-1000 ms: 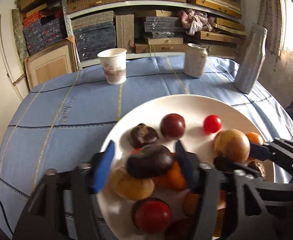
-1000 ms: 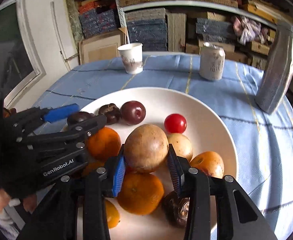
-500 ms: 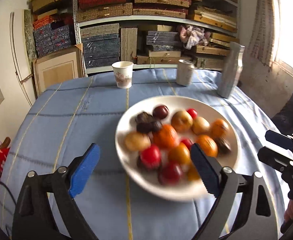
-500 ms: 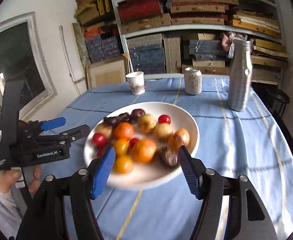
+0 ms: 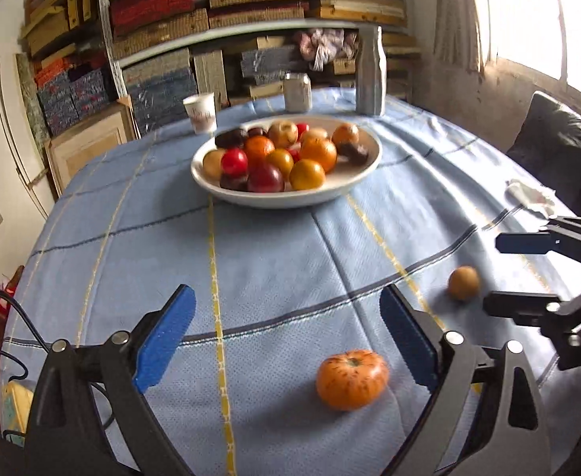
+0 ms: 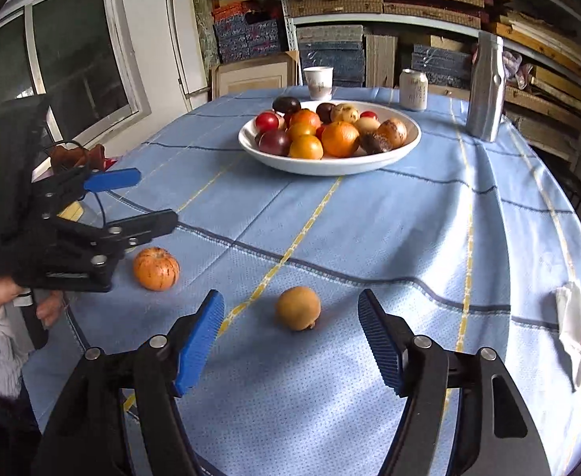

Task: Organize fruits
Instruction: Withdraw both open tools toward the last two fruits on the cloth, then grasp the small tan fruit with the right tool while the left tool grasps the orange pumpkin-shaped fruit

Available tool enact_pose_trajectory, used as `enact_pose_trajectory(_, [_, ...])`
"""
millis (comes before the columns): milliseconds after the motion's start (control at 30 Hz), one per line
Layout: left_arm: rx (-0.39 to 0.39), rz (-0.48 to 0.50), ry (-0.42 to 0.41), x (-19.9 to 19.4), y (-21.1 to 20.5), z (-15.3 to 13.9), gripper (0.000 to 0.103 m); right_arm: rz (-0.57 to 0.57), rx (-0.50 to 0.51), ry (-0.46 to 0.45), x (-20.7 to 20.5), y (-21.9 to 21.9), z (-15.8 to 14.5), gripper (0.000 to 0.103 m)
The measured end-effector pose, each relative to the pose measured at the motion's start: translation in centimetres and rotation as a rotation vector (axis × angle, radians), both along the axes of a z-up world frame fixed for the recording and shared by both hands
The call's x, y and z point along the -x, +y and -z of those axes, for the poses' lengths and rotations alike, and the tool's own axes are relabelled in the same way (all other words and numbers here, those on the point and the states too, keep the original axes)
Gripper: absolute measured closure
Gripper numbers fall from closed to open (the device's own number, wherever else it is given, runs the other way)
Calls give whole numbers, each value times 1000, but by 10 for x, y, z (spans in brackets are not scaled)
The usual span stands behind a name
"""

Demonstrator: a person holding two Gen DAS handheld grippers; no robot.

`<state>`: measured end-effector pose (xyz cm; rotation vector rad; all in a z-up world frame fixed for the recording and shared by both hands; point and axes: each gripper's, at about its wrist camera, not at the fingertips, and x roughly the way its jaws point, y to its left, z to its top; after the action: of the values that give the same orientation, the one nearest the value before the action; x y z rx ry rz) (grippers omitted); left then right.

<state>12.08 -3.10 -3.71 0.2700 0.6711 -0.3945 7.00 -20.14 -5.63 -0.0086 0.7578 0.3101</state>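
Left wrist view: the left claw (image 5: 286,341) has just been spreading and stands wide and empty above an orange tomato (image 5: 351,379) on the blue-clothed worktop (image 5: 274,261). Right claw (image 6: 290,341), spread, brackets a brown fruit (image 6: 298,308) without touching; the fruit bowl (image 6: 330,164) sits beyond.

I can't read any text from here. The paper cup (image 6: 318,82) at the far side of the bench (image 6: 370,238) carries a dark printed mark on its side, too small and soft for me to make out. The can (image 6: 413,89) next to it has dark vertical characters on its label, and I can't tell what they say. The crumpled white wrapper (image 6: 580,337) near the bench edge shows a faint reddish round stamp, also unreadable. In my left view the cup (image 5: 200,112) and can (image 5: 297,91) are blurred.
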Motion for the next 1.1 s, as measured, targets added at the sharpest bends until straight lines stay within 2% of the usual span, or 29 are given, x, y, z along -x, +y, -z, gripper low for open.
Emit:
enact_pose_trajectory(300, [-109, 58, 130, -6, -14, 21, 7, -32, 65, 76, -14, 15, 13, 34])
enact_pose_trajectory(400, [-144, 69, 152, -9, -20, 28, 8, -43, 90, 100, -15, 21, 18, 45])
enact_pose_trajectory(433, [-153, 74, 159, -9, -22, 29, 11, -46, 100, 109, -17, 23, 19, 51])
enact_pose_trajectory(467, [-158, 81, 168, -10, -23, 31, 26, -47, 106, 115, -18, 23, 20, 54])
enact_pose_trajectory(500, [-162, 89, 180, -11, -25, 33, 37, -45, 112, 117, -19, 23, 21, 59])
enact_pose_trajectory(533, [-166, 101, 190, -11, -26, 34, 41, -46, 114, 121, -20, 24, 21, 64])
enact_pose_trajectory(567, [-173, 108, 192, -10, -28, 35, 48, -48, 113, 124, -20, 23, 22, 66])
enact_pose_trajectory(600, [-179, 114, 188, -10, -29, 35, 60, -47, 111, 125, -20, 23, 22, 69])
enact_pose_trajectory(633, [-185, 121, 179, -8, -31, 35, 65, -46, 109, 124, -20, 22, 22, 76])
enact_pose_trajectory(700, [-186, 113, 161, -6, -30, 33, 81, -49, 107, 126, -20, 21, 22, 76])
enact_pose_trajectory(867, [-158, 82, 130, -5, -24, 26, 89, -51, 106, 123, -21, 20, 22, 76])
enact_pose_trajectory(933, [-149, 70, 113, -5, -21, 22, 94, -48, 95, 120, -21, 17, 21, 76])
enact_pose_trajectory(967, [-145, 66, 105, -5, -20, 21, 100, -46, 90, 119, -22, 17, 20, 76])
enact_pose_trajectory(1100, [-132, 50, 85, -8, -15, 17, 101, -37, 72, 107, -24, 14, 17, 76])
